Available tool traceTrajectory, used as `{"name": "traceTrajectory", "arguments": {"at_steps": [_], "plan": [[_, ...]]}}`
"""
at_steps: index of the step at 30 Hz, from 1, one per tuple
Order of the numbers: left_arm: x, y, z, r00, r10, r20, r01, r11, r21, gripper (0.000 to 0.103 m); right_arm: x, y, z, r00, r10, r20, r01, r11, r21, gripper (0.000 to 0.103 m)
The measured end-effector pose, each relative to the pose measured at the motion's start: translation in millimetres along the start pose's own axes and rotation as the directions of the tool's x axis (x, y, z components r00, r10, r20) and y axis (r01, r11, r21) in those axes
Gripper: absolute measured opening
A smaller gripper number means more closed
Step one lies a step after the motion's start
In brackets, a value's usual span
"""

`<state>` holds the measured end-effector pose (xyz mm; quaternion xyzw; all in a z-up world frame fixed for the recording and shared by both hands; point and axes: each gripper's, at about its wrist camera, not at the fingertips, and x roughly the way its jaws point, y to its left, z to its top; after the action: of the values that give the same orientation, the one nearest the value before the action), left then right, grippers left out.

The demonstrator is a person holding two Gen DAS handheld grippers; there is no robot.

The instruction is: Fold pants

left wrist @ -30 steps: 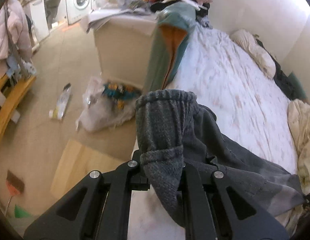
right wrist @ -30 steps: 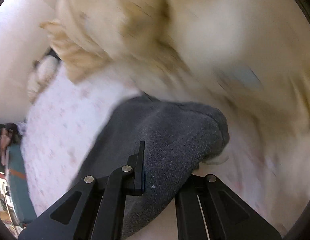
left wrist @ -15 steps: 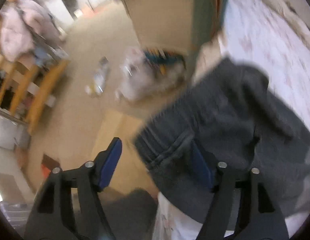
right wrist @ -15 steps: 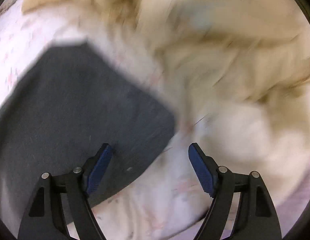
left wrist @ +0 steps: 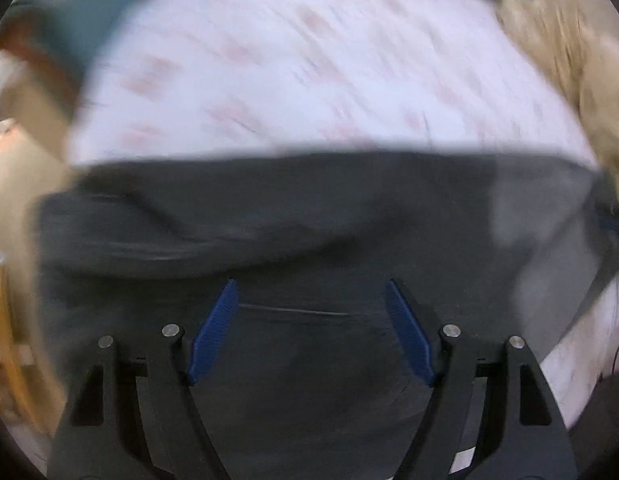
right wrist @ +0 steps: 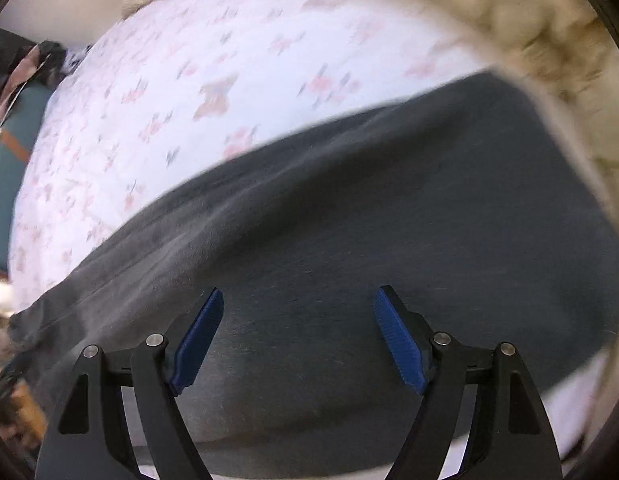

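The dark grey pants (left wrist: 309, 216) are laid flat across the near edge of the floral bedsheet (left wrist: 309, 60), and the left gripper (left wrist: 311, 300) and right gripper (right wrist: 299, 308) are held spread and empty above them (presumably for a fresh hold).

Home bedroom, prob.: ahead of the tongs a bed w/ white floral sheet (right wrist: 181, 92), a beige fluffy blanket (right wrist: 549, 28) at right; the views are blurred.
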<state>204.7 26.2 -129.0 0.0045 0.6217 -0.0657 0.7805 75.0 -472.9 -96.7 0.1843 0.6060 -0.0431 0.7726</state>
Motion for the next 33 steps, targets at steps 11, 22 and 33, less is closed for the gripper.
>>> {"name": "traceTrajectory", "arguments": {"at_steps": [11, 22, 33], "plan": [[36.8, -20.1, 24.5, 0.973, 0.201, 0.116, -0.205, 0.979, 0.020, 0.077, -36.4, -62.4, 52.9, 0.941, -0.240, 0.240, 0.209, 0.967, 0.146, 0.080], [39.1, -21.8, 19.1, 0.975, 0.184, 0.123, -0.187, 0.982, 0.015, 0.078, -24.5, -153.0, 80.7, 0.939, -0.297, 0.174, 0.269, 0.948, 0.169, 0.024], [2.4, -22.7, 25.8, 0.959, 0.153, 0.240, -0.137, 0.987, -0.079, 0.077, -25.7, -140.8, 98.3, 0.905, -0.388, 0.172, 0.365, 0.919, 0.152, 0.005]]}}
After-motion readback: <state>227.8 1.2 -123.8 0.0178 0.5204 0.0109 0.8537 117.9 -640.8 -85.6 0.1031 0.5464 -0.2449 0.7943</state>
